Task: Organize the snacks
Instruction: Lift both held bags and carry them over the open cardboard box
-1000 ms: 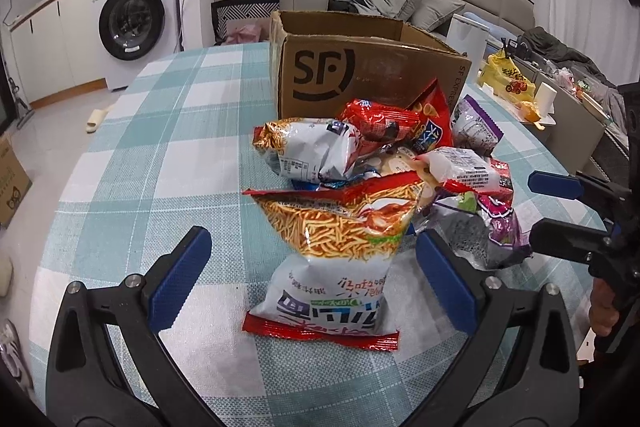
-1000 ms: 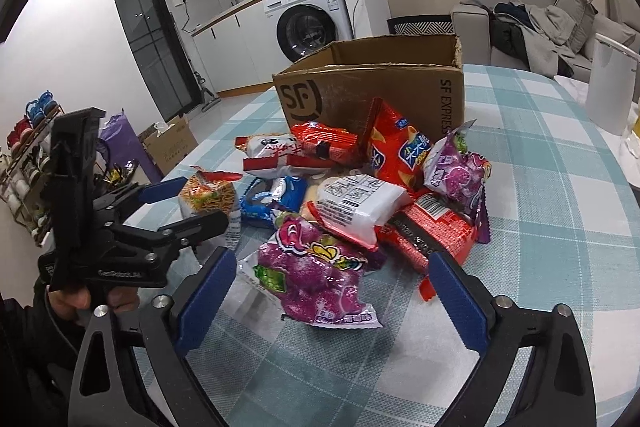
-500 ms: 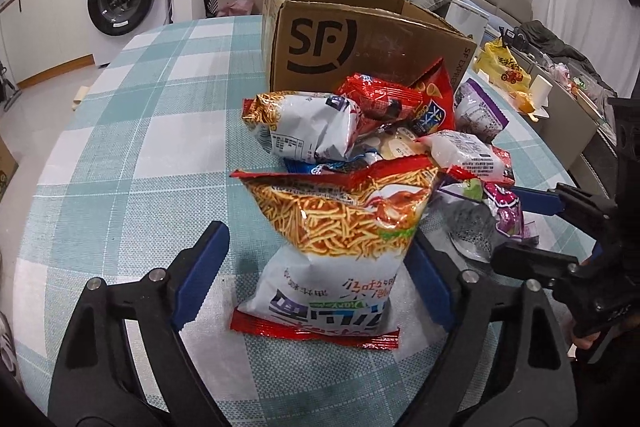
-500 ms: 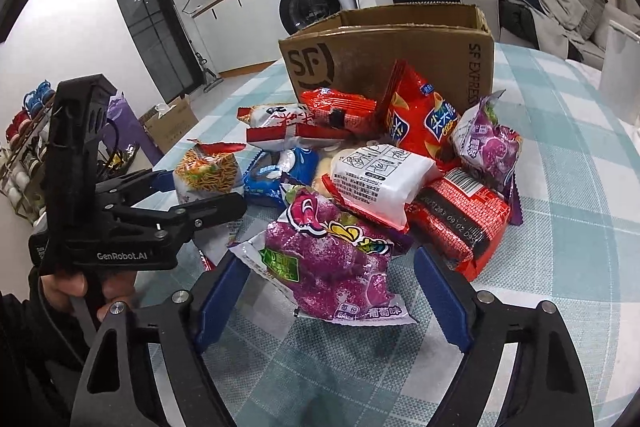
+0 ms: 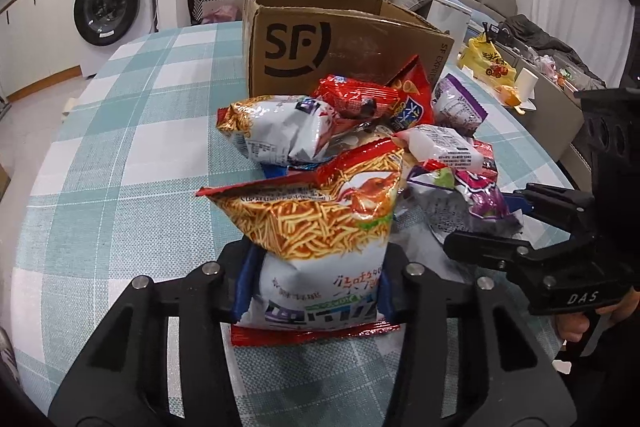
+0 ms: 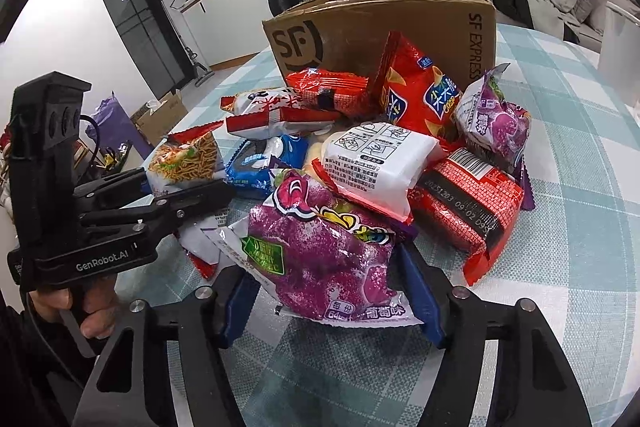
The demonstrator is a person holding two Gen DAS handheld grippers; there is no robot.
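A heap of snack bags lies on the checked table in front of an open SF cardboard box (image 5: 320,39), which also shows in the right wrist view (image 6: 384,23). My left gripper (image 5: 314,291) is shut on the lower end of the noodle-stick snack bag (image 5: 320,219), seen from the side in the right wrist view (image 6: 184,155). My right gripper (image 6: 332,299) is shut on the purple grape snack bag (image 6: 320,247), seen crumpled in the left wrist view (image 5: 480,203). Both bags still touch the heap.
The heap holds a red chip bag (image 6: 420,87), a white noodle pack (image 6: 376,163), a red pack (image 6: 468,195), a blue pack (image 6: 260,163) and a second purple bag (image 6: 496,115). A white appliance (image 6: 620,39) stands at the table's right edge.
Both grippers moved forward and closed: the left onto the noodle-stick bag, the right onto the purple grape bag. Both were open a second ago.
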